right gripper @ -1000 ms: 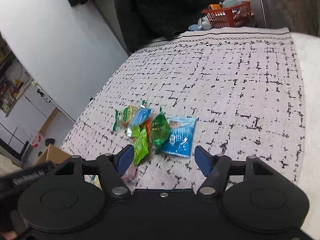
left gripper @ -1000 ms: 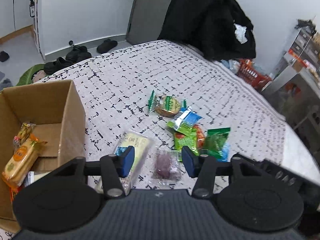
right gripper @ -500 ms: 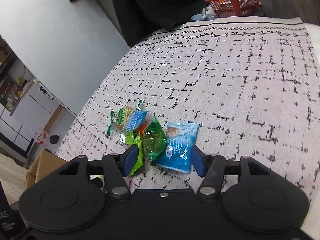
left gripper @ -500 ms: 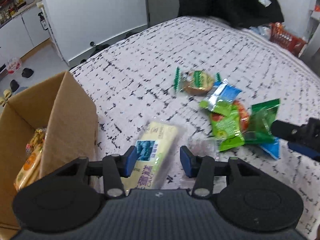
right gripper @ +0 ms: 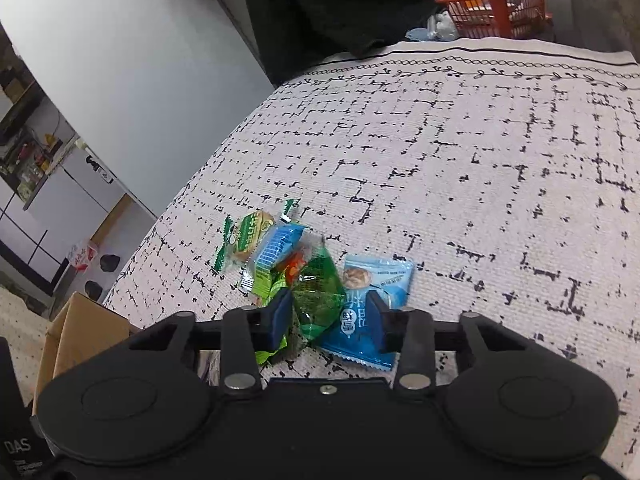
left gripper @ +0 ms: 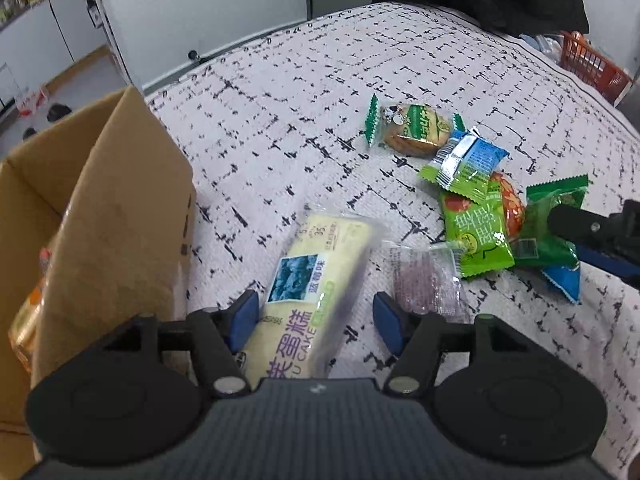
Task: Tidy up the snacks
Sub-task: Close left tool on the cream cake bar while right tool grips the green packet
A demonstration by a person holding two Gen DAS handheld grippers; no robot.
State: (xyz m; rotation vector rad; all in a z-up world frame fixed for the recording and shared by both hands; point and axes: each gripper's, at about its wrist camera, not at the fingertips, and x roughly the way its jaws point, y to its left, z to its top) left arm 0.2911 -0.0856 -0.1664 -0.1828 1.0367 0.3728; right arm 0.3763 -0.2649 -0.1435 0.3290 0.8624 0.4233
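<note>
A yellow cake packet (left gripper: 308, 292) lies on the patterned tablecloth (left gripper: 320, 92) beside an open cardboard box (left gripper: 120, 208). My left gripper (left gripper: 315, 322) hangs low over the cake's near end; its jaws are opening on either side, pads apart from it. A heap of small packets lies to the right: round biscuit (left gripper: 412, 130), blue-green (left gripper: 464, 164), light green (left gripper: 476, 236), dark green (right gripper: 316, 292) and blue (right gripper: 376, 284). My right gripper (right gripper: 329, 318) is closing around the dark green packet, its right pad over the blue one. A clear packet (left gripper: 424, 284) lies beside the cake.
The box holds an orange packet (left gripper: 28, 320) and others, mostly hidden by its wall. An orange basket (right gripper: 496, 12) and a black coat (right gripper: 360, 8) sit beyond the table's far edge. The right gripper's fingers (left gripper: 592, 226) reach in from the right of the left wrist view.
My left gripper came down over the yellow cake and its jaws have widened. My right gripper moved forward onto the packet heap and its jaws have narrowed around the dark green packet.
</note>
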